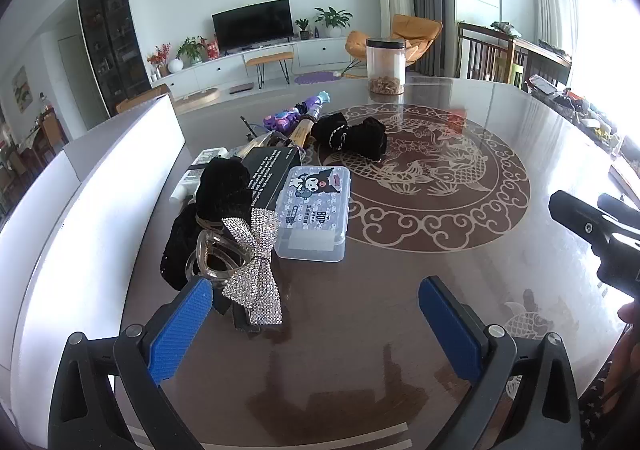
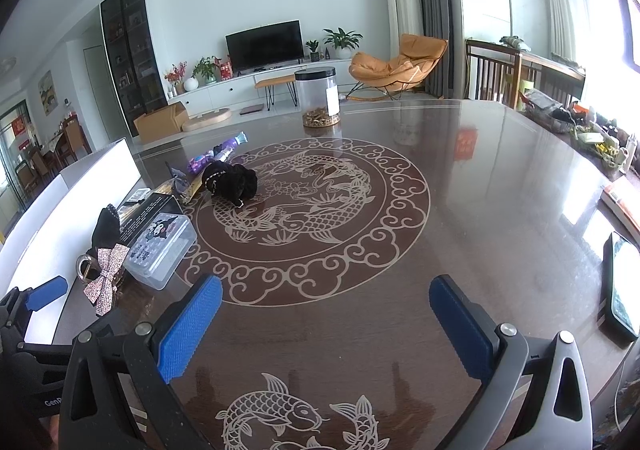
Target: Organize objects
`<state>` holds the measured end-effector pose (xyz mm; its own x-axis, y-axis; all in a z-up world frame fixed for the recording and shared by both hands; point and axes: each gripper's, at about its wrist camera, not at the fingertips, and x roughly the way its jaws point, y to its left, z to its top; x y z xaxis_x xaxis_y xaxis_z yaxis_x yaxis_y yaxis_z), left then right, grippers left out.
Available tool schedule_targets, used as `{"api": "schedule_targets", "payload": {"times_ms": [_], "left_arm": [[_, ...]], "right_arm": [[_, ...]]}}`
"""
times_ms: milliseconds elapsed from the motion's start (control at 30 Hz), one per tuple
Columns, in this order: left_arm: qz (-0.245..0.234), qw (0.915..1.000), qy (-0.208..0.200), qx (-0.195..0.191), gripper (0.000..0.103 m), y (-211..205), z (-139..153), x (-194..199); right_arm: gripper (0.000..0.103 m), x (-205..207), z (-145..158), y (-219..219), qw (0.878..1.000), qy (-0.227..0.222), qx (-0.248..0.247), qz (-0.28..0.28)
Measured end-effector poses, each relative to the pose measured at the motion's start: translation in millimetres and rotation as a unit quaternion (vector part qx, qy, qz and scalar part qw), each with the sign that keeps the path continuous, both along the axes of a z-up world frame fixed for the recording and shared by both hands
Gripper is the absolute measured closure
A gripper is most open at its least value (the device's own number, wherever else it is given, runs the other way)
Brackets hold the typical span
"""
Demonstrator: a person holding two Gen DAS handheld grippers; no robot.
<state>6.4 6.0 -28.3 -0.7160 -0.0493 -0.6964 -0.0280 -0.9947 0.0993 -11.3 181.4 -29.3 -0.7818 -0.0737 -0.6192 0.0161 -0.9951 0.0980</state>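
Observation:
A rhinestone bow clip (image 1: 256, 270) lies on the brown table just ahead of my left gripper (image 1: 316, 326), which is open and empty; its left blue pad (image 1: 180, 326) is close beside the clip. Behind the bow lie a clear claw clip (image 1: 212, 254), black velvet hair pieces (image 1: 220, 190), a clear cartoon box (image 1: 316, 210), a black box (image 1: 272, 170) and a black scrunchie (image 1: 352, 134). My right gripper (image 2: 324, 326) is open and empty over bare table. The bow (image 2: 106, 274), the clear box (image 2: 160, 246) and the scrunchie (image 2: 232, 180) show at its left.
A white open box (image 1: 100, 202) stands along the table's left edge. A clear jar (image 1: 386, 66) stands at the far side. A purple toy (image 1: 296, 114) lies beyond the pile. A phone (image 2: 620, 282) lies at the right edge. Clutter (image 2: 580, 126) sits far right.

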Motion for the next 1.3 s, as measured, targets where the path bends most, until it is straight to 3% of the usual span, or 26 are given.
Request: {"api": "schedule_targets", "payload": {"times_ms": [1300], "left_arm": [[0.011, 0.9998, -0.018, 0.007, 0.000, -11, -16, -3]], "right_arm": [[0.000, -7, -9, -5, 1.000, -0.027, 0.011, 0.005]]}}
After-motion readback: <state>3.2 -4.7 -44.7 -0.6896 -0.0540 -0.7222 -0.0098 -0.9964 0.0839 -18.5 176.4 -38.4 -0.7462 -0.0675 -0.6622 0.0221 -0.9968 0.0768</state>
